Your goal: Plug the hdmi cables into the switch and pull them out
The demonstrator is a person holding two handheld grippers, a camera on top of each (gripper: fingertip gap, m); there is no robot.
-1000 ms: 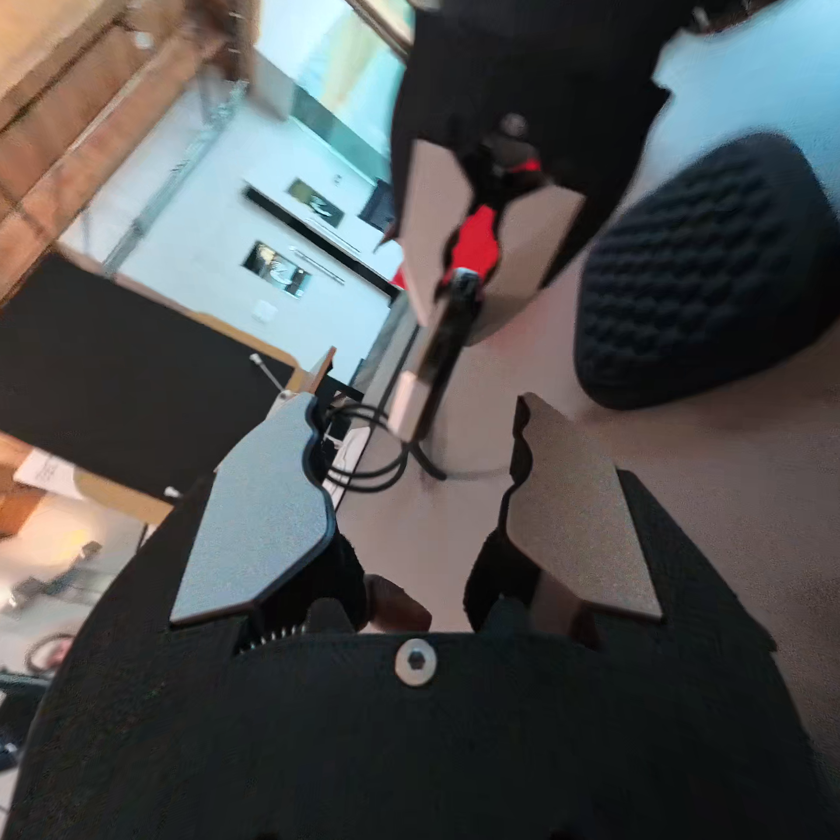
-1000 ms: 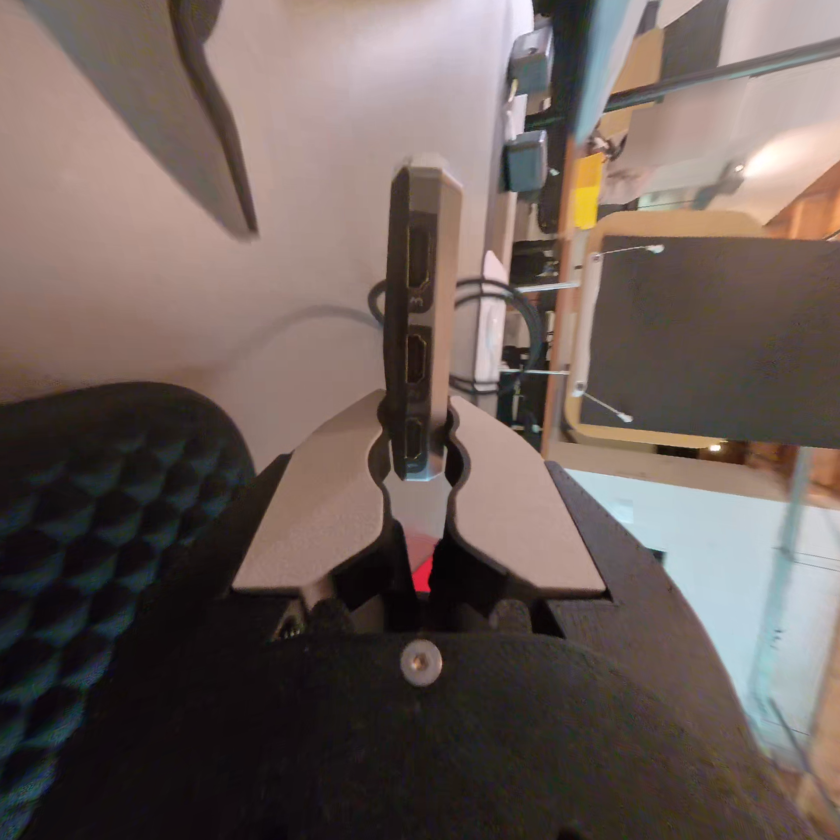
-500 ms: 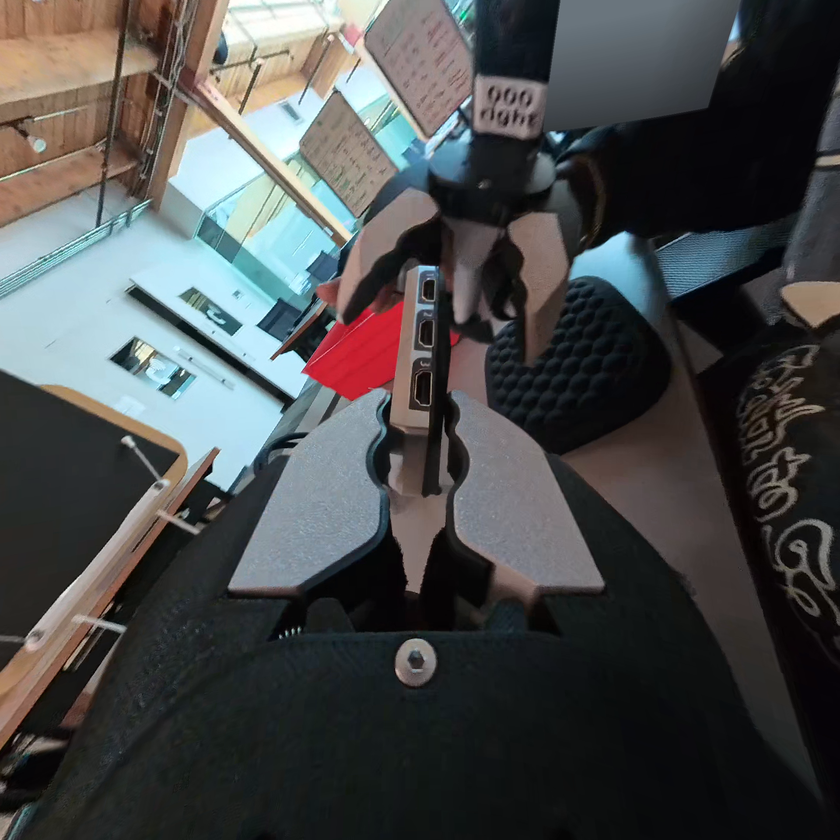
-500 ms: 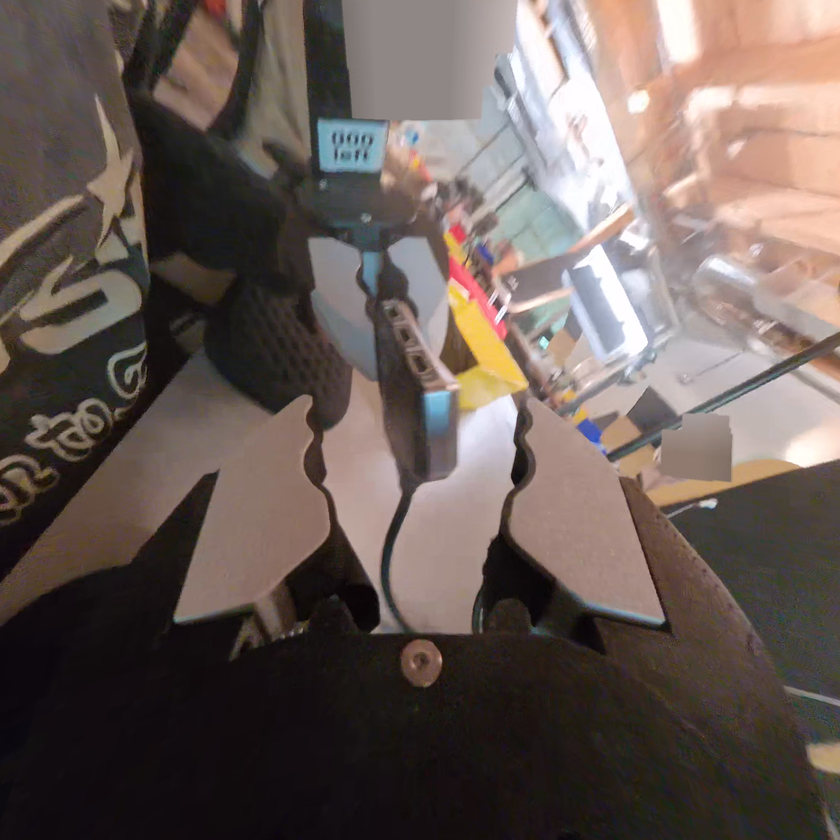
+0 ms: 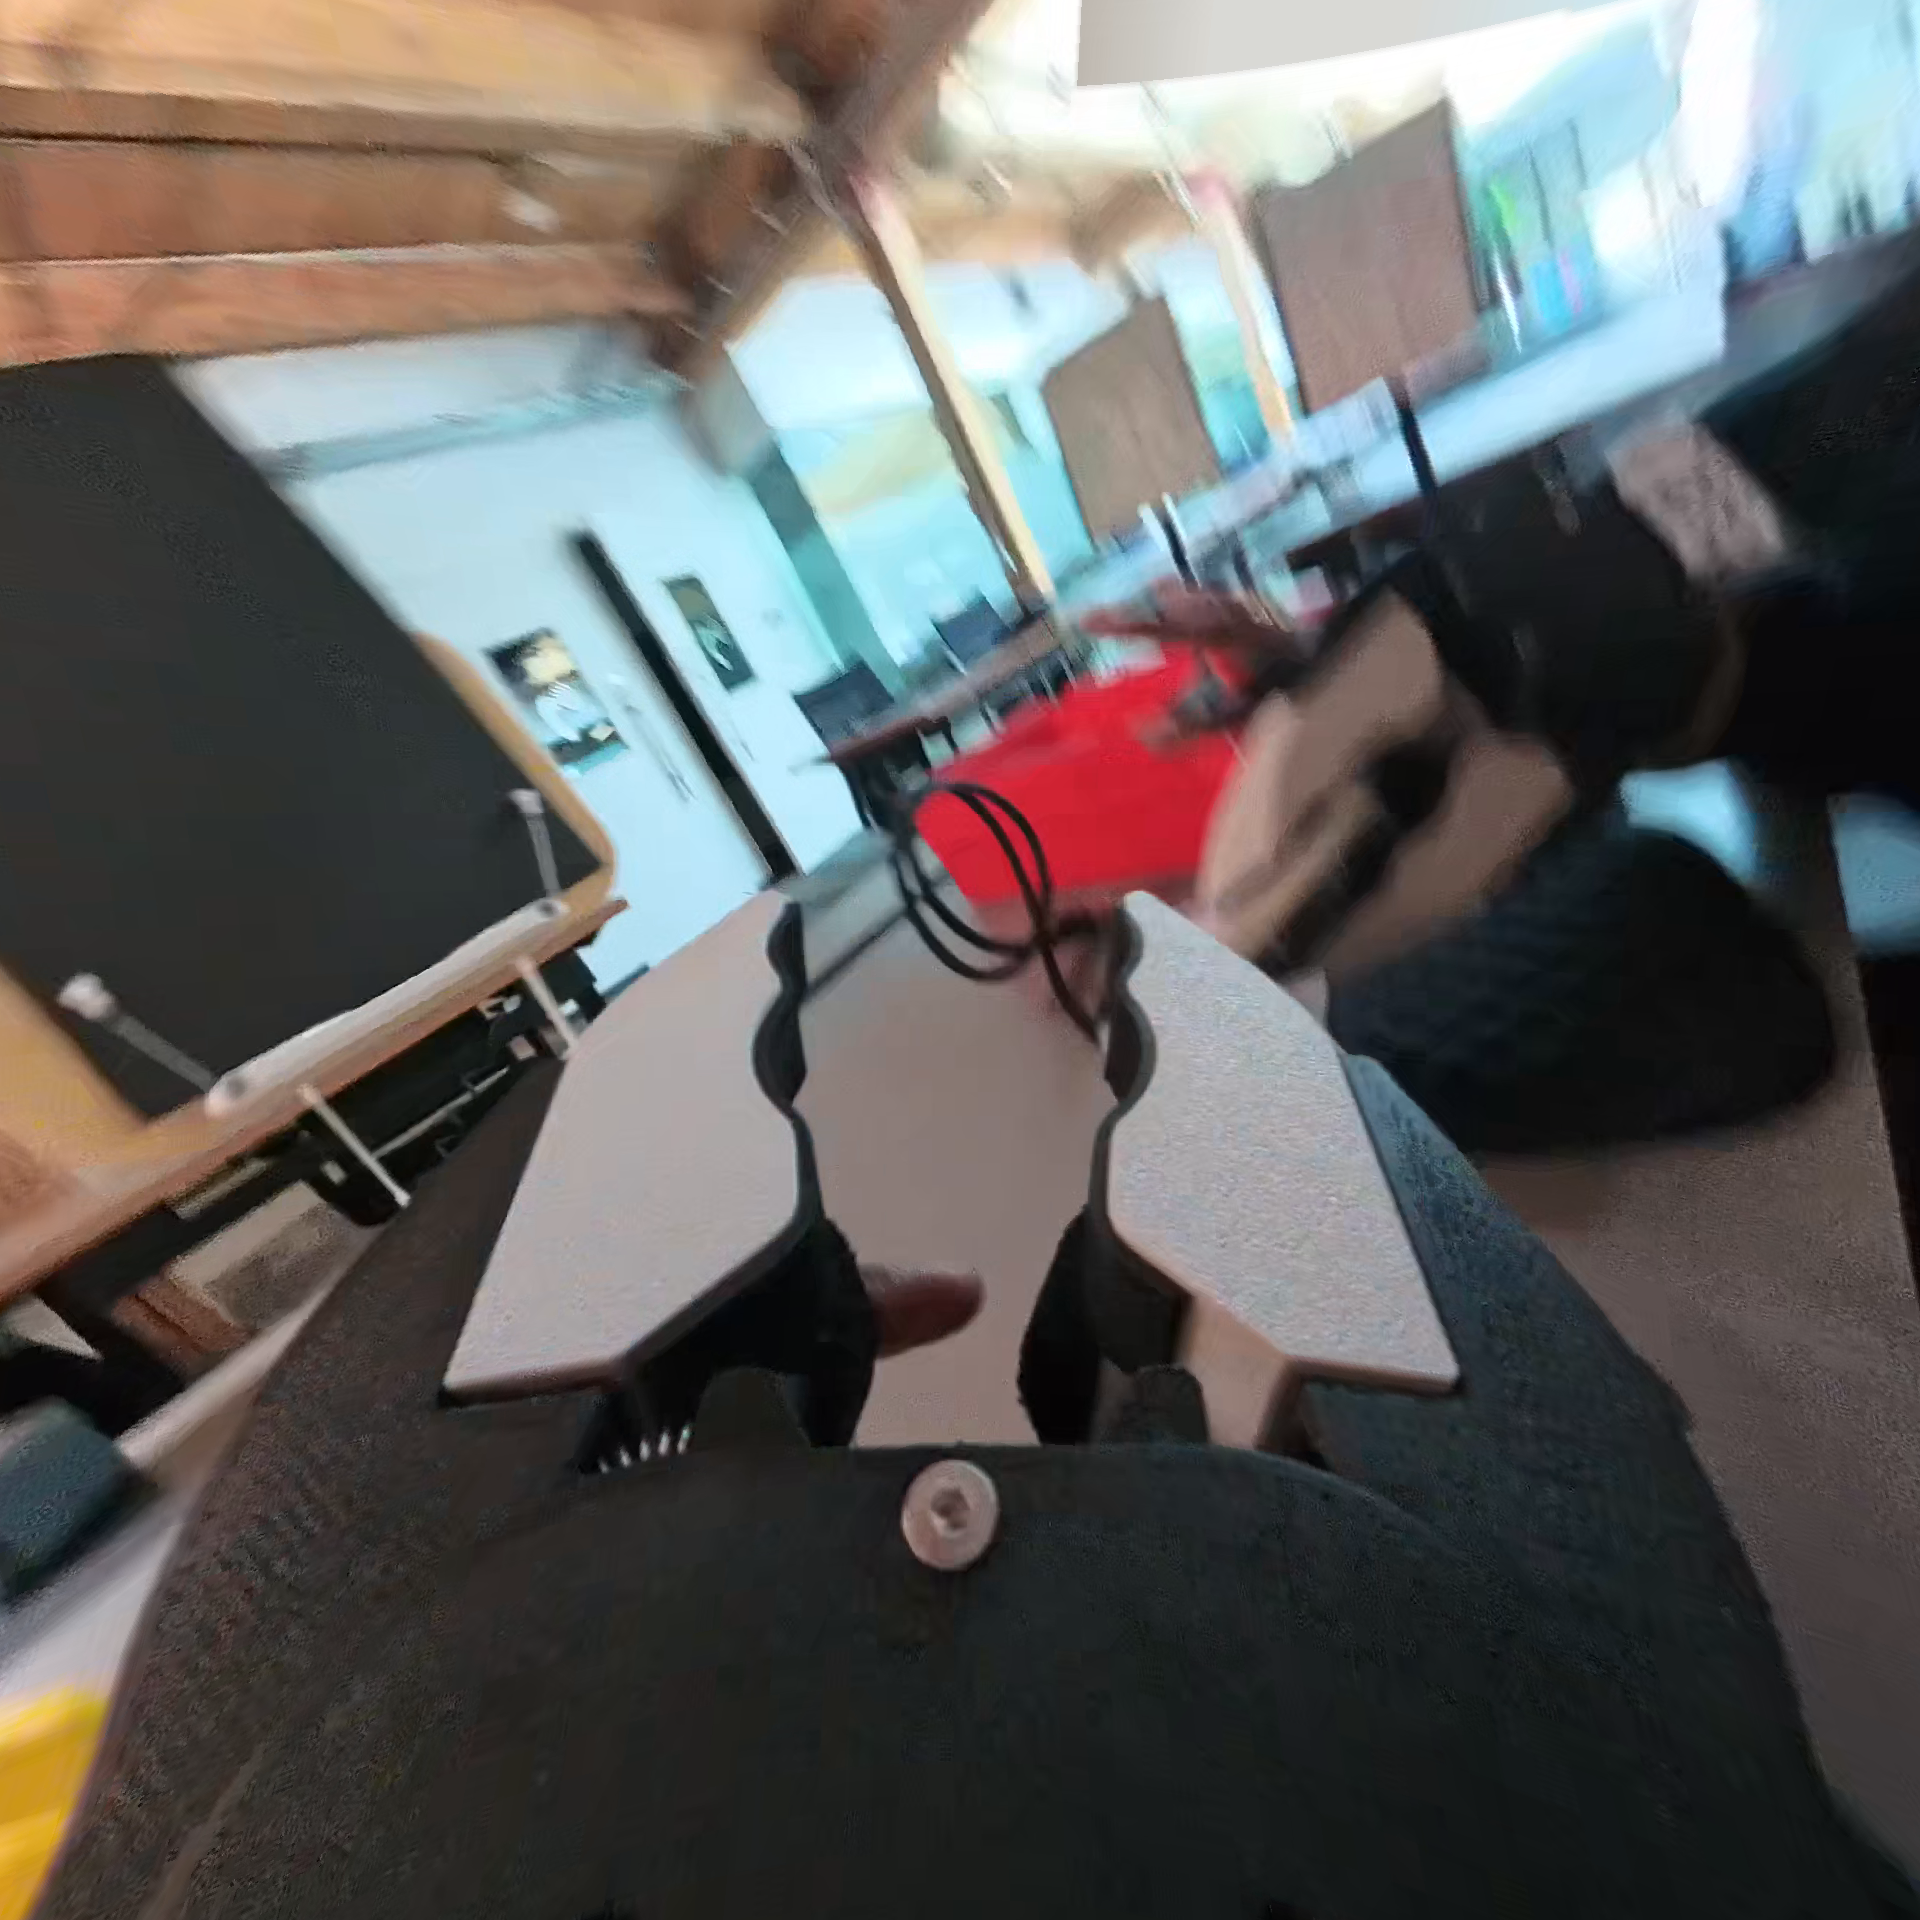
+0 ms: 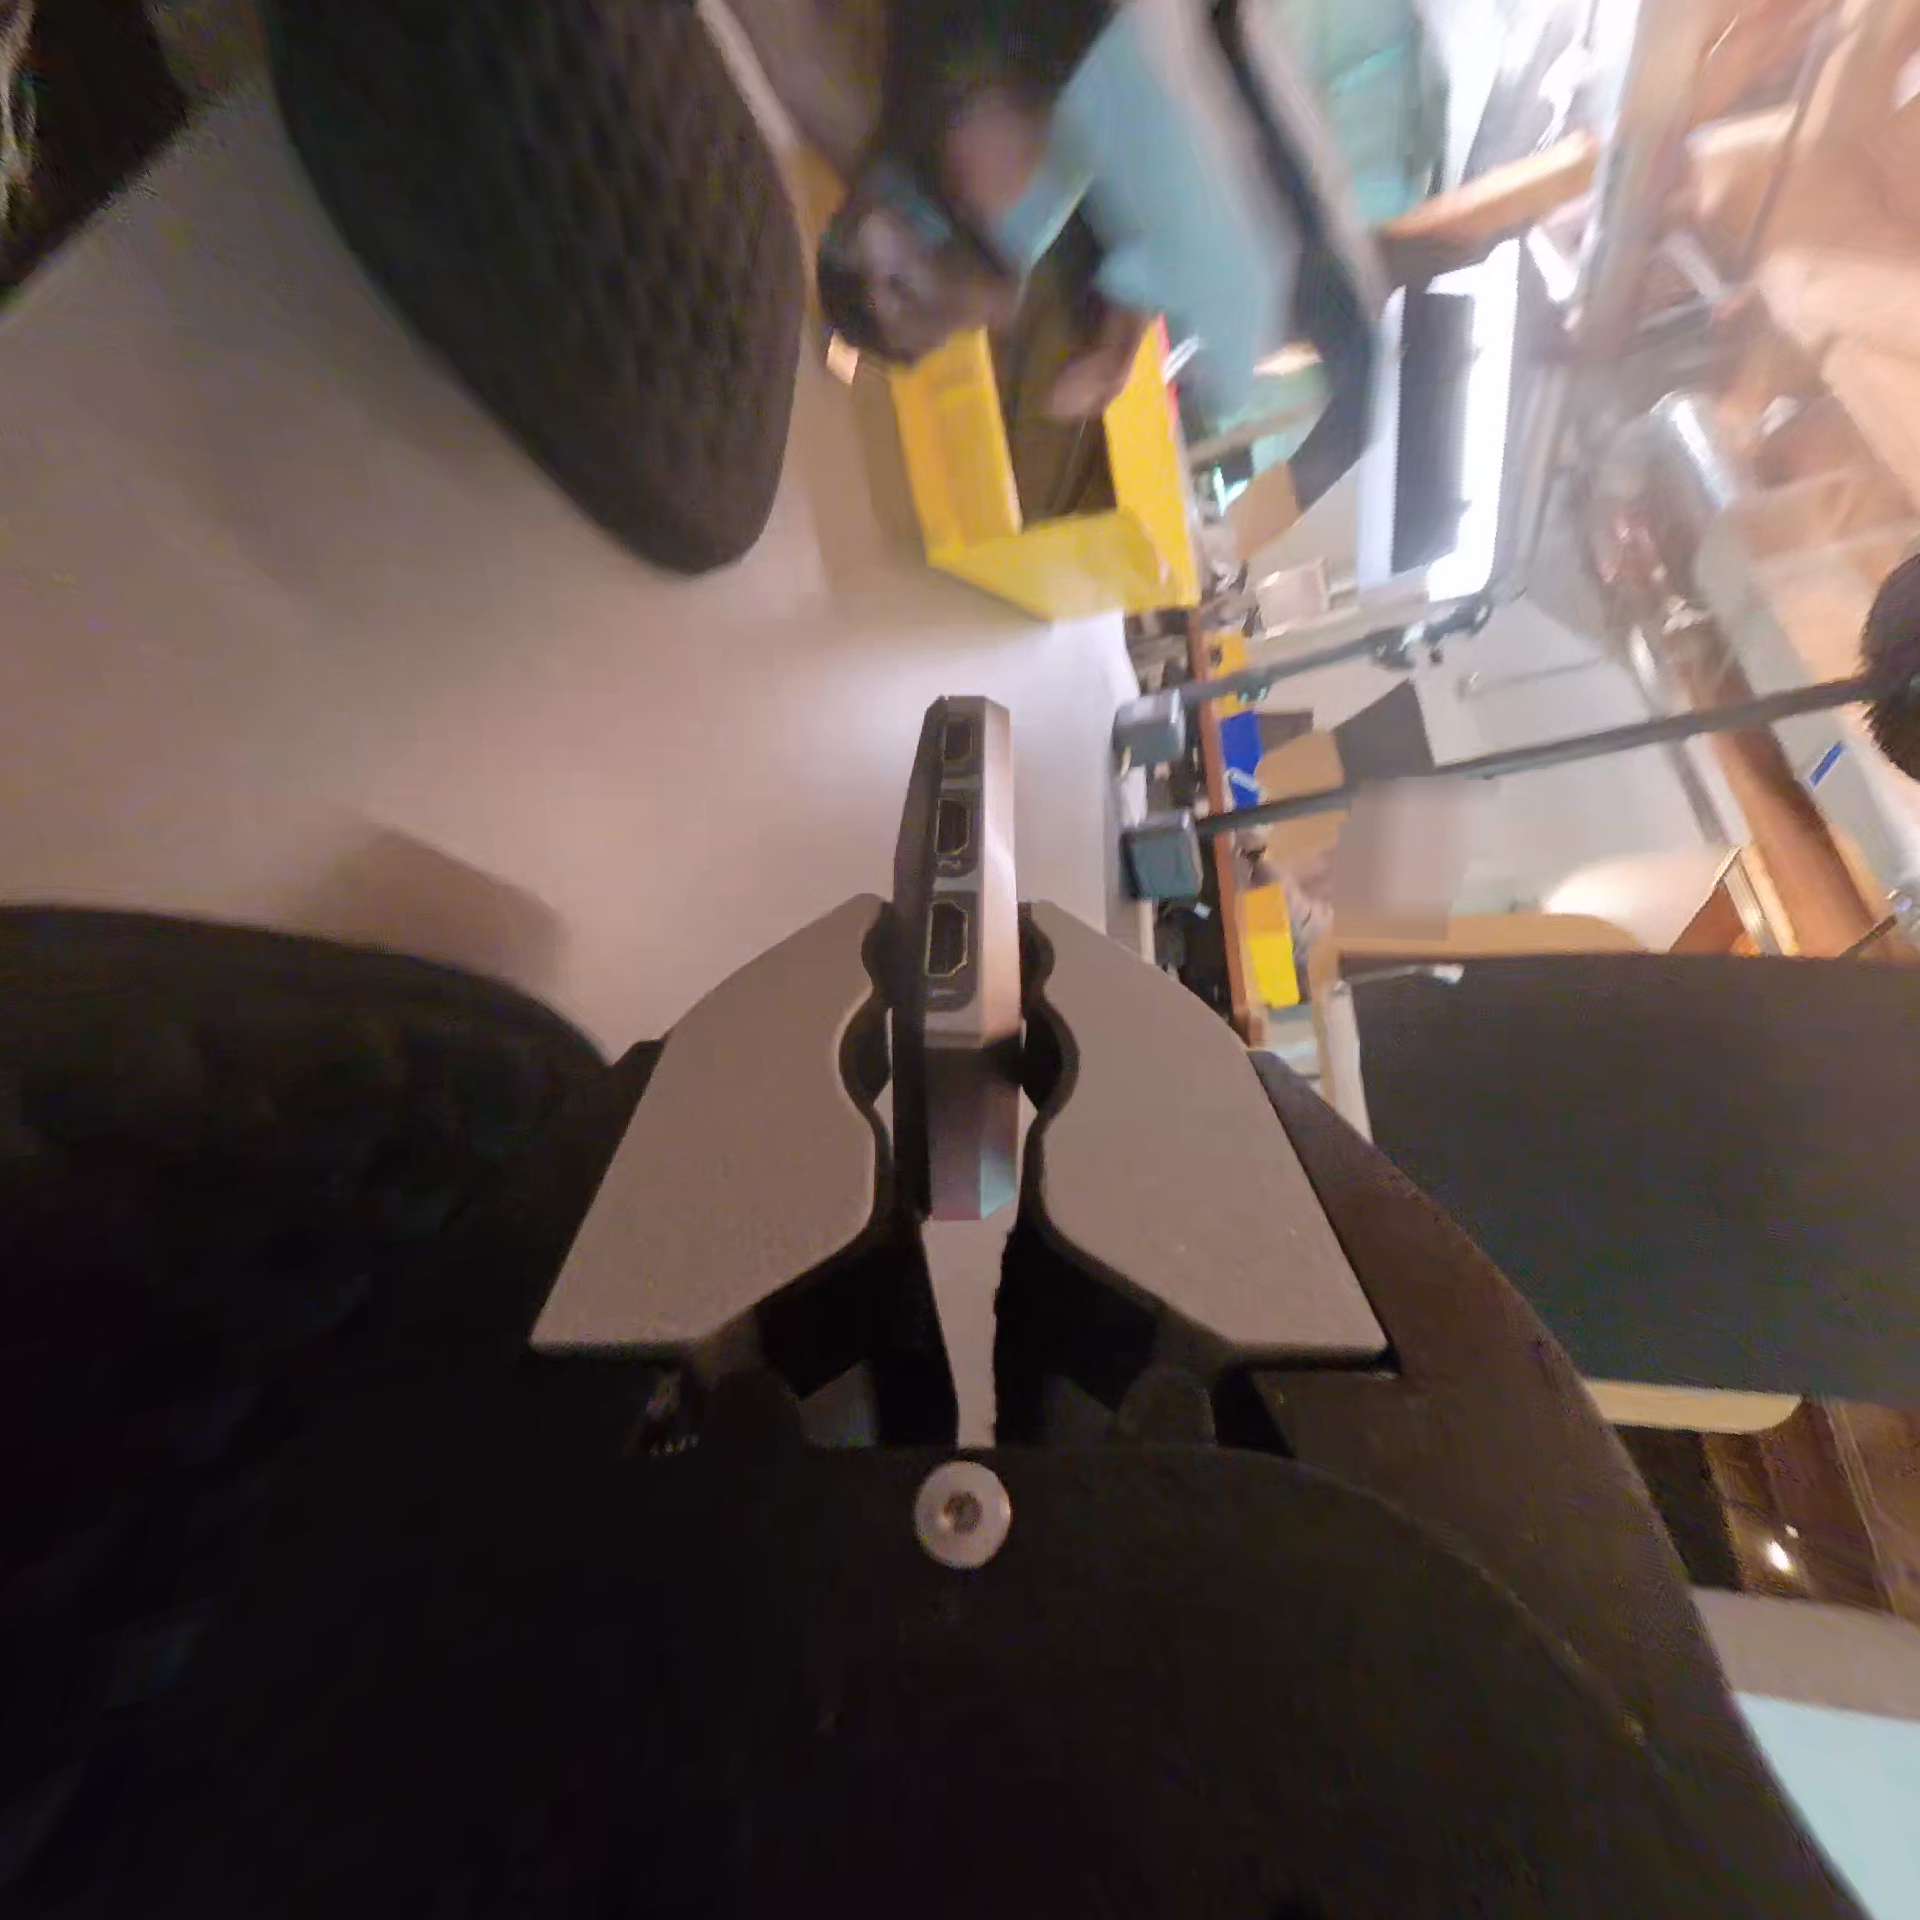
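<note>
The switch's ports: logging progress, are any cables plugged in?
None: the switch, clamped in the right gripper, shows three empty ports.

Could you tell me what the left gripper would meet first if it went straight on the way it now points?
Probably the looped black cable lying on the table just beyond the open left gripper. Depth is unclear in this blurred view; past it lies something red.

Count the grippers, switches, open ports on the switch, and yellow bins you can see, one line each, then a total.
Grippers: 2, left gripper and right gripper
Switch: 1
Ports: 3
Yellow bin: 1
Total: 7
</note>
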